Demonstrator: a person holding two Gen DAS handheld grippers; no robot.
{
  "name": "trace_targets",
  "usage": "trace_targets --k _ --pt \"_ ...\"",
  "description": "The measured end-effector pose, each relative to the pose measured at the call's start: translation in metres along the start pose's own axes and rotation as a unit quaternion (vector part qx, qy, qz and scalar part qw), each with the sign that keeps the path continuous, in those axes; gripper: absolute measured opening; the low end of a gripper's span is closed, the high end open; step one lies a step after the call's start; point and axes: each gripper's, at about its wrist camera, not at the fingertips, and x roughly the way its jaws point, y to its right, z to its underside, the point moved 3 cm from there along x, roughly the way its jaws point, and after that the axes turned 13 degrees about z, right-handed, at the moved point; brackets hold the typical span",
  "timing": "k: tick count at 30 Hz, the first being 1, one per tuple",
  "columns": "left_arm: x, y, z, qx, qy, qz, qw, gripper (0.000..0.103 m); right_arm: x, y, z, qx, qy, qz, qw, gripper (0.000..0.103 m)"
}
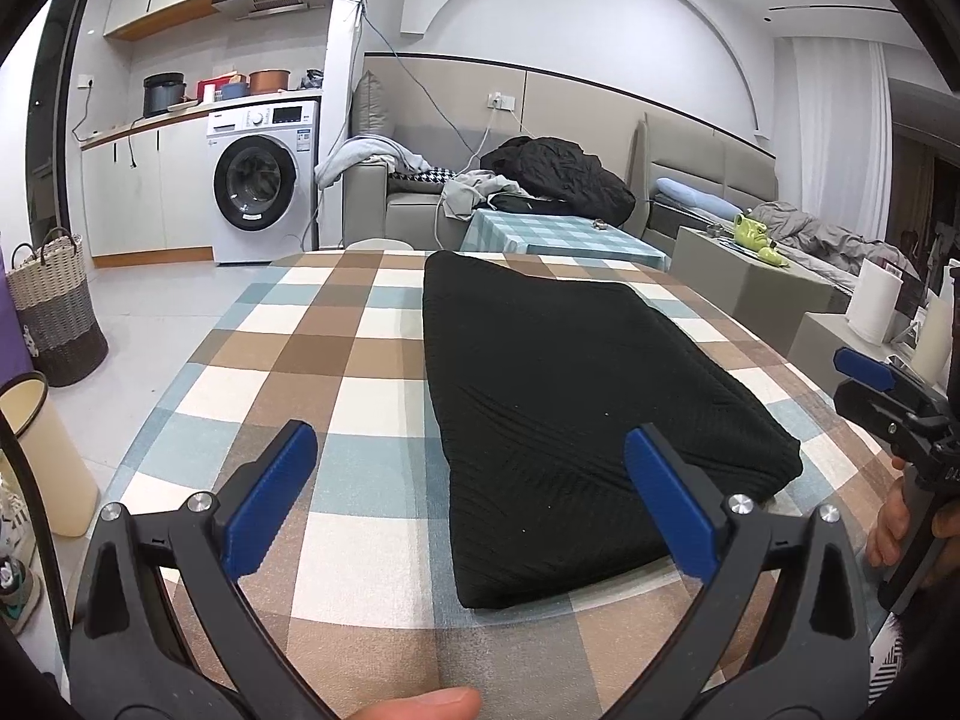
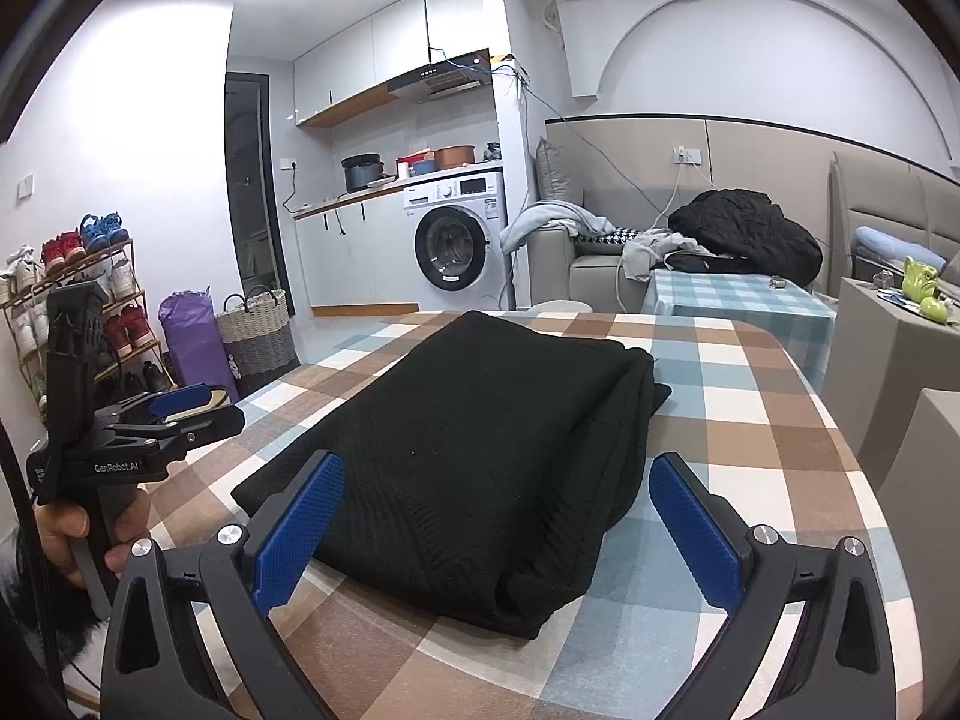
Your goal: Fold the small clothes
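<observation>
Lying folded, black garment (image 1: 576,414) between spread claws (image 1: 474,486)

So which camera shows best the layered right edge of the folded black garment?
The right wrist view: the folded black garment shows its stacked layers along the right side and near corner. In the left wrist view the garment looks like one flat slab, and those layers are hidden.

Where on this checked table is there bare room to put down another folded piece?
Bare checked table left of the folded black garment, up to its far edge, and a narrower strip on its right. The middle is taken.
</observation>
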Motion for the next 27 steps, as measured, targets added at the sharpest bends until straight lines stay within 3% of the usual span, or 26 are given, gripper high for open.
trace_targets --k 27 --pt "-0.0024 -0.0032 0.0009 -0.005 0.000 0.007 1.0000 0.102 -0.0040 0.0013 -0.0018 0.003 -0.002 0.003 1.000 0.103"
